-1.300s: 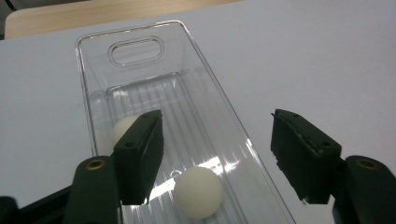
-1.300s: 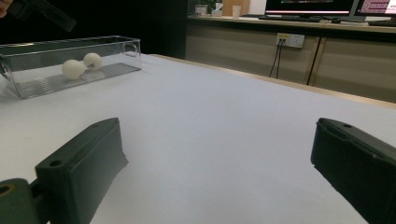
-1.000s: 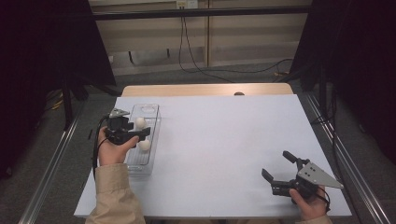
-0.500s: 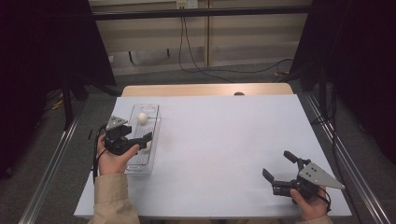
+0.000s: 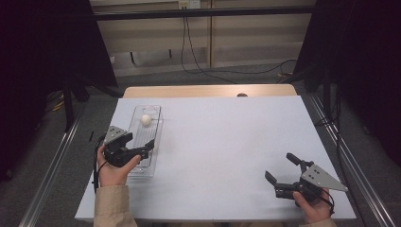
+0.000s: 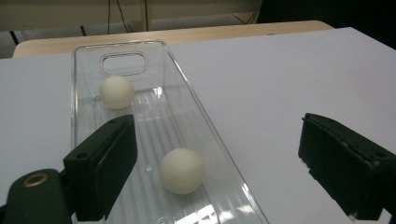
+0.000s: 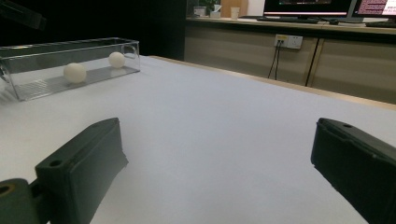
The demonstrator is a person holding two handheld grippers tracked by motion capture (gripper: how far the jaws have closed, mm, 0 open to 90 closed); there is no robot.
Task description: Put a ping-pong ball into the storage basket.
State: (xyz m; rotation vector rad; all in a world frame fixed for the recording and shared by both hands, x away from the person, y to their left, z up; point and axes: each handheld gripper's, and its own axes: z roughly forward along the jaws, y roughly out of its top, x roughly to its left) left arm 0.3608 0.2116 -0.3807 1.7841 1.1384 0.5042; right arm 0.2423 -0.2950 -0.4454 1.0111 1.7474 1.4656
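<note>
No writing can be read on anything here. A clear tray [image 6: 187,100] lies at the left of the tabletop [image 5: 227,142], holding two white balls. The near ball [image 6: 182,170] sits free between the left gripper's [image 6: 217,170] spread jaws, which have just been opening; the far ball [image 6: 116,92] lies beyond. The right gripper [image 5: 283,170] rests at the near right, jaws apart, empty.

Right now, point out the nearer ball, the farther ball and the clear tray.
nearer ball [image 6: 181,171], left gripper view, middle of its rounded front.
farther ball [image 6: 117,92], left gripper view, middle of its surface.
clear tray [image 6: 120,63], left gripper view, far end wall by the handle cut-out.
</note>
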